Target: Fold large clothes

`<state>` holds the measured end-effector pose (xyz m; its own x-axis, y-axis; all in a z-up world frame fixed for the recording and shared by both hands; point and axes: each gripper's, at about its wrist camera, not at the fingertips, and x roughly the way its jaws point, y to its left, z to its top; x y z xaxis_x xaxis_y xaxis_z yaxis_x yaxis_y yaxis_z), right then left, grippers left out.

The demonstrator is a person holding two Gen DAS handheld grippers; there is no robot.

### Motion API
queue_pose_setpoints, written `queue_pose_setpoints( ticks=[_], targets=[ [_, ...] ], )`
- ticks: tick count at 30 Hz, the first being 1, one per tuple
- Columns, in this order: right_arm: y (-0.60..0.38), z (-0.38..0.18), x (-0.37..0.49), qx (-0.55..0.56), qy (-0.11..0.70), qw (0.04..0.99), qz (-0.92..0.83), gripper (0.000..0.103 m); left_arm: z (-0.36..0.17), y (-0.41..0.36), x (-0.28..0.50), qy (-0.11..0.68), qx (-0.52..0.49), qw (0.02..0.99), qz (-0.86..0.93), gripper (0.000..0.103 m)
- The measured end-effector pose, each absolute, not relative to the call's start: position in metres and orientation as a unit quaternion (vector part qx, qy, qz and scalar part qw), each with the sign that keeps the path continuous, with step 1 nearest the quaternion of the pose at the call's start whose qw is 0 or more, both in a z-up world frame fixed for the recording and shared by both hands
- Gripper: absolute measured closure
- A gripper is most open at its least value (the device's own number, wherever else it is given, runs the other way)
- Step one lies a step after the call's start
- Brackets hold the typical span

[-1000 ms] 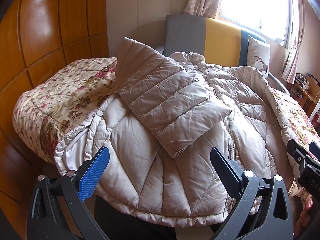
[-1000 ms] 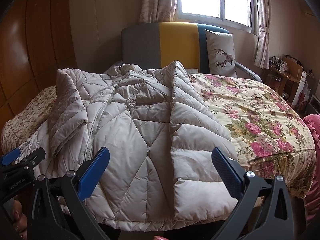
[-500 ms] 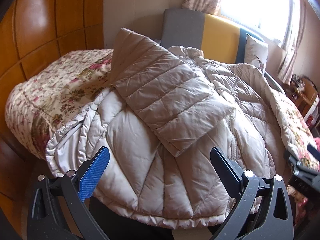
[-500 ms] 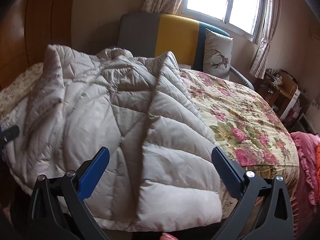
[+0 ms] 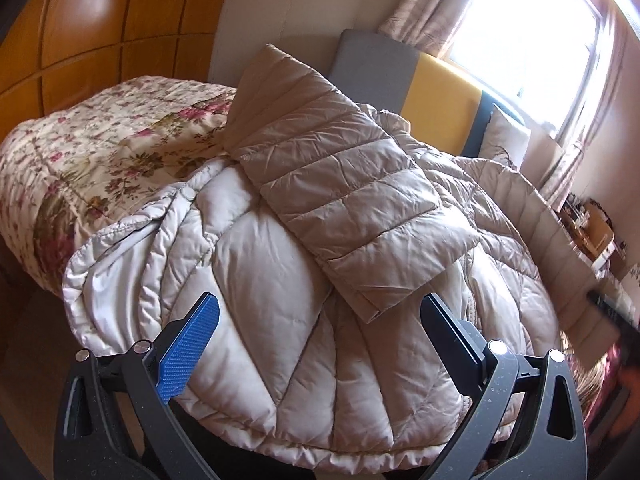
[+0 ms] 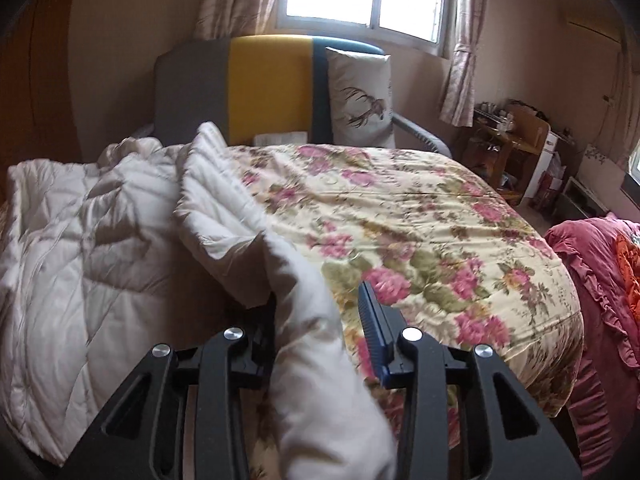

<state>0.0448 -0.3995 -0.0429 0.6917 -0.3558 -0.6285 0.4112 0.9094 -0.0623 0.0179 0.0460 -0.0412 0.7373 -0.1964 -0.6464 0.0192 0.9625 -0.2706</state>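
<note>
Beige quilted down, one long coat (image 5: 280,264), fills the left wrist view; it lies on the floral bedspread (image 5: 92,160) with its length running from the hem nearest the camera up toward the headboard (image 5: 440,88). One sleeve (image 5: 340,184) is folded across its body. The left gripper (image 5: 320,328) hovers over the hem, jaws spread wide with nothing pinched; the hem sits just below and ahead of them.

From the right wrist view, the same coat (image 6: 80,248) lies to the left of the right gripper (image 6: 316,320), and its right-hand edge (image 6: 304,312) rises between the jaws, which are closing on it; the blue pad (image 6: 372,320) looks about to touch the fabric, or just touching. By my reading the right hand is the nearer one for drawing this side leftward across the coat's long axis. I count one coat, one deer-print cushion (image 6: 360,96), one bed, two grippers.
</note>
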Motion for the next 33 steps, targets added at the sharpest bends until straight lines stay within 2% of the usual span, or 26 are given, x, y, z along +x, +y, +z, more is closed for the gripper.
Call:
queue_pose_setpoints(
  ticks=[5, 8, 14, 16, 19, 21, 23, 29, 33],
  targets=[
    [-0.460, -0.052, 0.079, 0.039, 0.335, 0.901, -0.272, 0.066, -0.041, 0.042, 0.017, 0.346, -0.113, 0.926, -0.099, 0.003],
    [-0.499, -0.058, 0.098, 0.052, 0.342, 0.889, -0.299, 0.062, -0.041, 0.043, 0.014, 0.338, -0.121, 0.925, -0.121, 0.003],
    [-0.549, -0.069, 0.124, 0.055, 0.358, 0.858, -0.365, 0.036, -0.040, 0.046, 0.010, 0.326, -0.137, 0.927, -0.129, 0.003],
    [-0.563, -0.073, 0.128, 0.054, 0.361, 0.843, -0.396, 0.016, -0.039, 0.046, 0.011, 0.327, -0.137, 0.926, -0.130, 0.003],
    [-0.582, -0.065, 0.115, 0.078, 0.334, 0.801, -0.491, 0.009, -0.039, 0.044, 0.013, 0.329, -0.129, 0.927, -0.127, 0.003],
    [-0.577, -0.044, 0.086, 0.136, 0.277, 0.787, -0.535, 0.005, -0.039, 0.042, 0.014, 0.329, -0.120, 0.929, -0.121, 0.003],
    [-0.556, -0.025, 0.066, 0.194, 0.227, 0.820, -0.488, 0.002, -0.038, 0.039, 0.014, 0.324, -0.109, 0.933, -0.109, 0.003],
    [-0.438, -0.010, 0.098, 0.164, 0.285, 0.915, -0.233, 0.002, -0.033, 0.026, 0.031, 0.334, -0.086, 0.929, -0.135, 0.003],
    [-0.336, -0.017, 0.128, 0.105, 0.310, 0.942, -0.077, 0.002, -0.019, 0.003, 0.044, 0.319, -0.022, 0.937, -0.142, 0.003]
  ],
)
